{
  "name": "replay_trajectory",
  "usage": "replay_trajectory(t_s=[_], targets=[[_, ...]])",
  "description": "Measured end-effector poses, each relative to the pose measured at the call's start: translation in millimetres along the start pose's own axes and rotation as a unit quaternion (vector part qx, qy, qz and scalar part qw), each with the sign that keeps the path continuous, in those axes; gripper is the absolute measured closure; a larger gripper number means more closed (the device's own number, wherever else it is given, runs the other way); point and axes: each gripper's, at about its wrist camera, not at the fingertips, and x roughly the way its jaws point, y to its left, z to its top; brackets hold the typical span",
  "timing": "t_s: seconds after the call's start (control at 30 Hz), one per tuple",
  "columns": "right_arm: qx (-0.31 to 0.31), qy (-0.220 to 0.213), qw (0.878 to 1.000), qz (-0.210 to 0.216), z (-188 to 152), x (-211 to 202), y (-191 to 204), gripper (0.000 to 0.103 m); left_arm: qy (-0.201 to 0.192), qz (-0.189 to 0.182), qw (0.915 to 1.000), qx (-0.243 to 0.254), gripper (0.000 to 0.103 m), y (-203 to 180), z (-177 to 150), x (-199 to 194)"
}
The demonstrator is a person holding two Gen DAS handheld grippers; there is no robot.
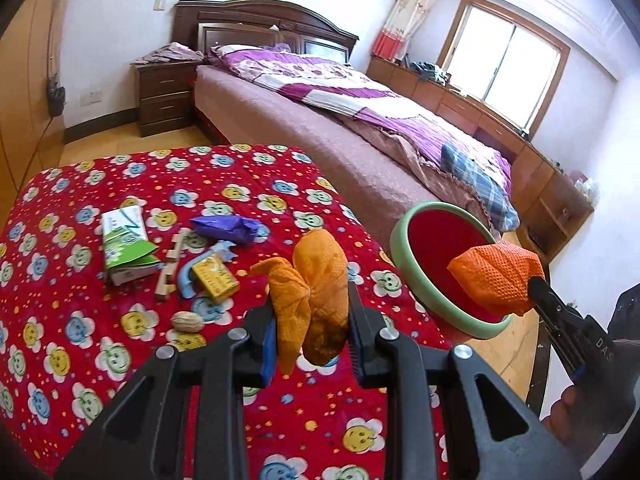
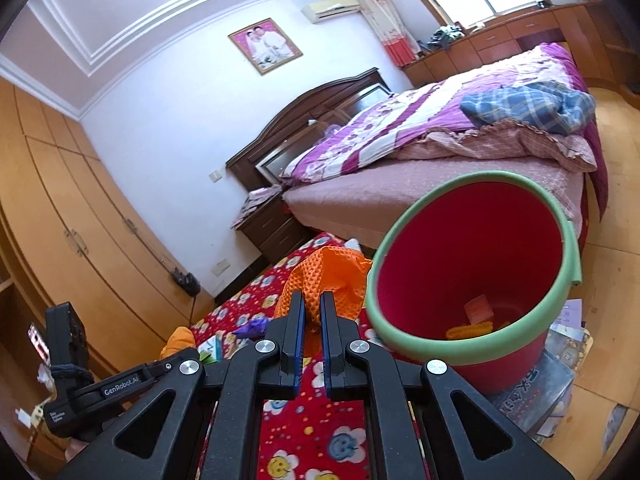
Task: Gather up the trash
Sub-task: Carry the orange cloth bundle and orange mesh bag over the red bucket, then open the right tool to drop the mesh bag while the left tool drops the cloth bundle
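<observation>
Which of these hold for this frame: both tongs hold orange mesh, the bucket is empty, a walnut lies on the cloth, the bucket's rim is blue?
1. Both the left tongs and right tongs grip crumpled orange mesh cloths. True.
2. The red plastic bucket is empty. False: scraps lie at its bottom.
3. A brown walnut lies on the red flowered tablecloth. True.
4. The bucket's rim is blue. False: it is green.

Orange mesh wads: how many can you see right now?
2. One orange wad is clamped in the left tool; the other wad is in the right tool, by the bucket. More may be hidden inside.
</observation>
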Motion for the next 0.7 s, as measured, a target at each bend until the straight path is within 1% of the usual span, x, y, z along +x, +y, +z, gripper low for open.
replay_trajectory(t_s=[0.33, 0.7], targets=[[0.021, -0.016, 0.999, -0.029, 9, -3, -29, 0.096, 0.014, -0.011, 0.9993, 0.033, 0.075, -29, 9, 25], [0.056, -0.02, 0.995, -0.082, 11, -1, -72, 0.096, 0.041, -0.038, 0.995, 0.083, 0.075, -78, 13, 62]])
